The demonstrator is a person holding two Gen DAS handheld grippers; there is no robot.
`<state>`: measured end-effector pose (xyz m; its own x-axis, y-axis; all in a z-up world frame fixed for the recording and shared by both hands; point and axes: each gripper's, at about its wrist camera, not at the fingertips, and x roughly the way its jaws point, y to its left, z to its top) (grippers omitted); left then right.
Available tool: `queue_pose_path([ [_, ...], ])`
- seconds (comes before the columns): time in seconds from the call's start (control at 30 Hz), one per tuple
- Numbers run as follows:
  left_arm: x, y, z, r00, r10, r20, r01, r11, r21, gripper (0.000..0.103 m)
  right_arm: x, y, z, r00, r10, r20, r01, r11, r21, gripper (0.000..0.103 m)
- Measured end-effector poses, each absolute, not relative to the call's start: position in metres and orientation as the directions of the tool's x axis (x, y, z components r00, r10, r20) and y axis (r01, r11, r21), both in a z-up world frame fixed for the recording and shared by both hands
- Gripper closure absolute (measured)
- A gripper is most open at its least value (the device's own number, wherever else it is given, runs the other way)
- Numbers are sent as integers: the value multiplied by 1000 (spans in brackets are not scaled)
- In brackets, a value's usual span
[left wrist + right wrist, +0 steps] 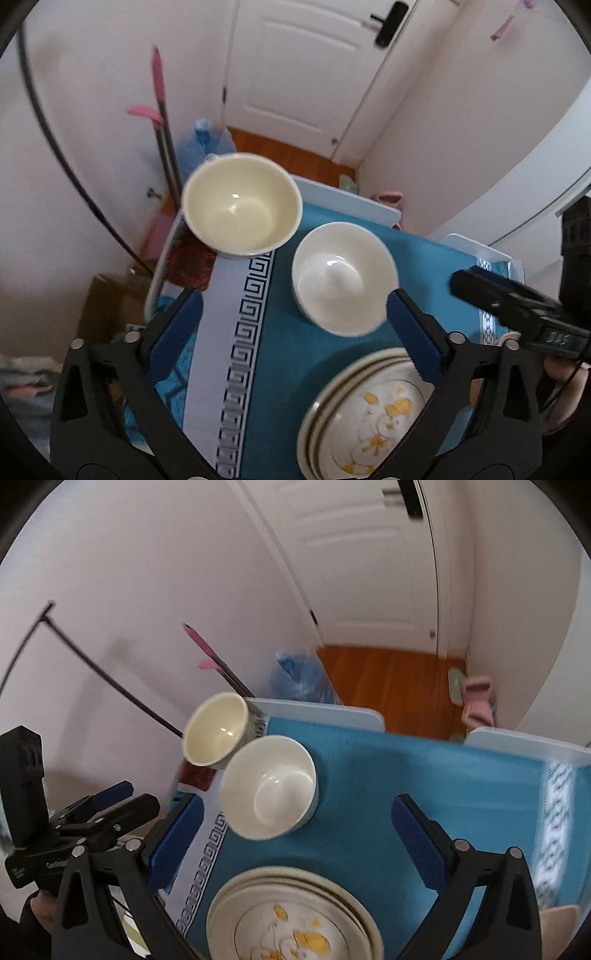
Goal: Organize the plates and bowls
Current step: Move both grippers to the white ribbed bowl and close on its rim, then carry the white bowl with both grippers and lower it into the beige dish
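Note:
Two empty bowls stand on the blue tablecloth. A deep cream bowl sits at the far left corner, and a wider white bowl stands just right of it. A stack of yellow-patterned plates lies nearest me. My left gripper hangs open over the cloth between the bowls and plates, holding nothing. My right gripper is open too, above the plates and the white bowl, and empty. Each gripper's black body shows at the edge of the other's view.
The white table edge ends close to a wall and a white door. Pink-handled brooms, a blue water bottle and a cardboard box stand on the floor to the left. Pink slippers lie beyond the table.

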<state>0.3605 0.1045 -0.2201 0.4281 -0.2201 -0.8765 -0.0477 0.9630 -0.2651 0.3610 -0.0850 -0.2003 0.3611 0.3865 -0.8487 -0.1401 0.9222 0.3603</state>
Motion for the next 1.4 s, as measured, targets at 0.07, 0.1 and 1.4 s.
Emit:
queue_pose_path([
  [0.07,374,106,-241,386,-246,-889,-35,959,-281,22,370,-80,-221,321,380,-867,-110,925,364,18],
  [0.1,382,104,-253,358,-257,-897,-27,958,-285,24,374,-78,-230,302,379,-875,-96,925,368,26],
  [1.4,395,23,-244,280,-287,-916,206,950,-234,87,361,-97,-229,307,342,-888,-9,934,356,86],
])
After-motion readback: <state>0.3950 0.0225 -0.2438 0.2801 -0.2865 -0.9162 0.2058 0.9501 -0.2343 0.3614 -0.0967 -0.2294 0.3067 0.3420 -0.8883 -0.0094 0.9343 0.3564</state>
